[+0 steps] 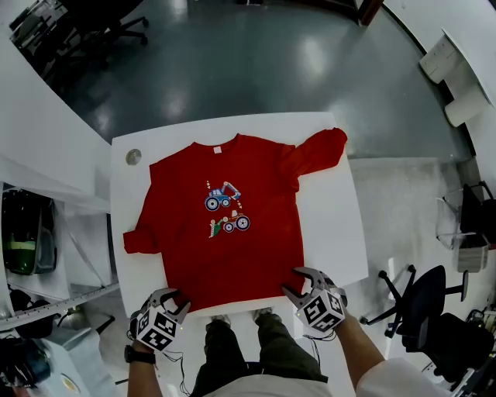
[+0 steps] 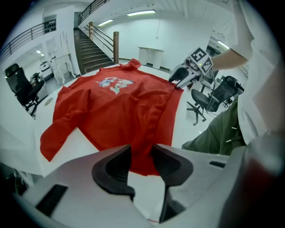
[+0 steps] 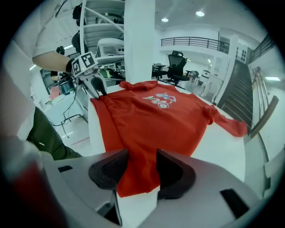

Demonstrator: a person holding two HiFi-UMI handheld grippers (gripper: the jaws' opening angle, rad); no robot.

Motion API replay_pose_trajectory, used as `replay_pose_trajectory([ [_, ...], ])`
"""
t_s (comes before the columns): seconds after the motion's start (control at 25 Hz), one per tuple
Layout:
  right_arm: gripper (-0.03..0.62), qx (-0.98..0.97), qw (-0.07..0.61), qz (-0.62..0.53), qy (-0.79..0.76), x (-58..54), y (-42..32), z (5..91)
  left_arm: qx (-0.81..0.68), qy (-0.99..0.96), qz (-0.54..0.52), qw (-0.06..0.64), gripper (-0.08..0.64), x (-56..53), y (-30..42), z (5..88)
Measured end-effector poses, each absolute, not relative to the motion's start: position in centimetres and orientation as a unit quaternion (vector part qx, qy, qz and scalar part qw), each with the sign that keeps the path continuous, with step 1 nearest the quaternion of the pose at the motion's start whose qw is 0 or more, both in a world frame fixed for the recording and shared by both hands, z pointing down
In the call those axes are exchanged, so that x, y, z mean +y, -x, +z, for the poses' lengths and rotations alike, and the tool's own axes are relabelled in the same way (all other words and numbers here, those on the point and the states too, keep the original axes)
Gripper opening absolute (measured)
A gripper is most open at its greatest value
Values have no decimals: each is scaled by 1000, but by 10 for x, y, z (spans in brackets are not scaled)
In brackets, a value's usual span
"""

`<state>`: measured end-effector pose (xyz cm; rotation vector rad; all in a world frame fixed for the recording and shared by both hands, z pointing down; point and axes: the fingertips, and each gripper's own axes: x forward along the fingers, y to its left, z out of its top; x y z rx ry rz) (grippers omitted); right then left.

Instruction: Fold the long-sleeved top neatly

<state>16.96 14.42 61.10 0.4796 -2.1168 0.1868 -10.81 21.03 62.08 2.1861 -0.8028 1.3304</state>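
My left gripper [image 1: 166,301] and right gripper [image 1: 301,282], both released, straddle the near hem corners of the top [image 1: 232,233]; its collar points away.

A white tabletop [image 1: 333,225] stands on a dark grey, glossy floor [image 1: 256,62] that mirrors soft patches of ceiling light. A black office chair [image 1: 422,298] sits off the near right corner, and more chairs [image 1: 116,27] stand far off at the upper left. A white wall [image 1: 39,116] curves along the left side. The left gripper view shows a staircase [image 2: 91,53] with dark railings under strip lights [image 2: 141,12]. The right gripper view shows a white pillar [image 3: 139,40] and a railed balcony [image 3: 191,41].
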Motion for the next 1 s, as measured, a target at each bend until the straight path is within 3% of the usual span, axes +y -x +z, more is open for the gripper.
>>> replay_pose_trajectory([
  [1.0, 207, -847, 420, 27, -323, 86, -113, 506, -316, -827, 439, 151, 156, 134, 164, 552],
])
